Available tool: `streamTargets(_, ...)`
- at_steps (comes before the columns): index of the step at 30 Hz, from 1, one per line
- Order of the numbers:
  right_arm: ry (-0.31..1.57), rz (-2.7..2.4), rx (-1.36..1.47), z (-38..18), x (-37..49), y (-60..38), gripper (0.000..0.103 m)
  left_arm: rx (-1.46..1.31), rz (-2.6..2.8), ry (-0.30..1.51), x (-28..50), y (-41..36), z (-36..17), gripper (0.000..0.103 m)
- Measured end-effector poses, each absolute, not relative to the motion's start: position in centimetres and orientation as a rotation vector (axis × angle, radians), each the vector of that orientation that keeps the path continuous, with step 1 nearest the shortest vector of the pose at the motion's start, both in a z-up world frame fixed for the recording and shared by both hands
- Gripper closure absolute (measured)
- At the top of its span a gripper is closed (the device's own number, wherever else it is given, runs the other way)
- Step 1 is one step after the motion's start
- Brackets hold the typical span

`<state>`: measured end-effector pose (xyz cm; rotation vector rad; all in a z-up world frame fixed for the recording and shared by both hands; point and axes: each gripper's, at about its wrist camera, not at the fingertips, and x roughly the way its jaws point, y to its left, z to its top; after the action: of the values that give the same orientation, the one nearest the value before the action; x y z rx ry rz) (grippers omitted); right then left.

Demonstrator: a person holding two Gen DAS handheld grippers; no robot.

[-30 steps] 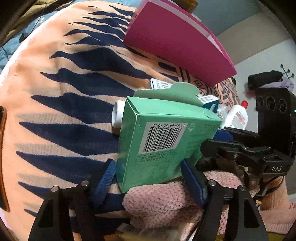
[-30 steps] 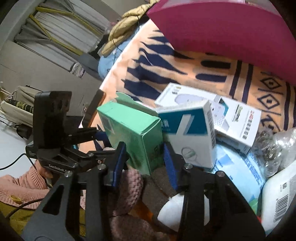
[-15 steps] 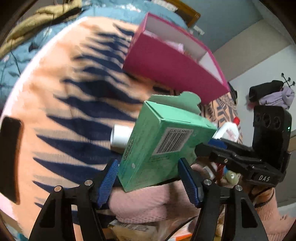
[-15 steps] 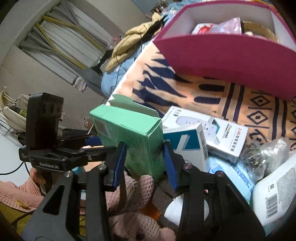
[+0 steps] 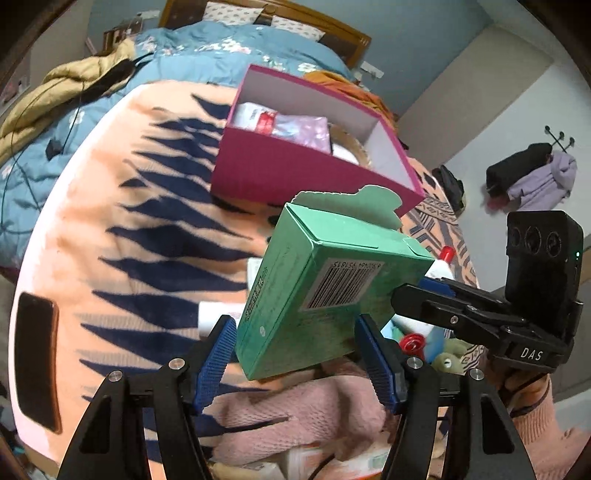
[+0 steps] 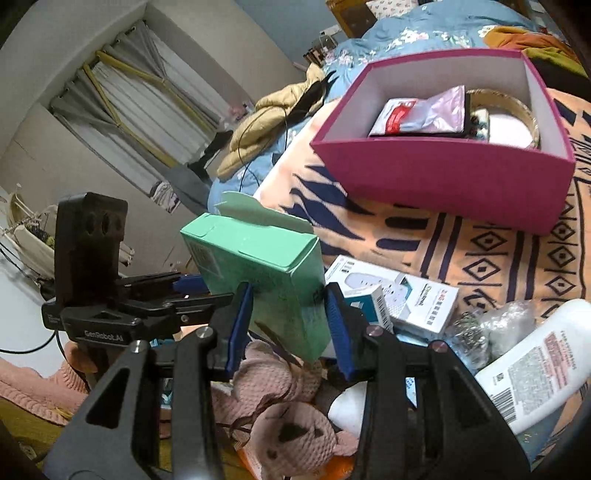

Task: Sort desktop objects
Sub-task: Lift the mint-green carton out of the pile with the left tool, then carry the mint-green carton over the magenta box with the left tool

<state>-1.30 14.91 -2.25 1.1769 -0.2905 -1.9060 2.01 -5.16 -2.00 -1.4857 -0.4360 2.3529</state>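
Two grippers, left and right, pinch one green carton between them, tilted in the air. Uneven pulling could twist it loose before the pink box at one o'clock, and its open flap could catch the rim.

Bed with wooden headboard sitting against blue-grey wall. Coat rack holding dark and lilac clothes; pale pleated curtains covering the window.
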Motion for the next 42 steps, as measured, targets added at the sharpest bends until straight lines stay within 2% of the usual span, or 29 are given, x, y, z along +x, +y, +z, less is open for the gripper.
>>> streamTargets(16,-0.326,-2.023,1.086,2.3,-1.5,18.3,0.060,-1.351,2.354,-0.347,-0.2,-2.4,2.3,0.036)
streamTargets(42,-0.339,-2.206,1.049,4.2,-3.2,21.3,0.060,-1.259,2.299,-0.192,-4.7,1.5,4.7,0.036)
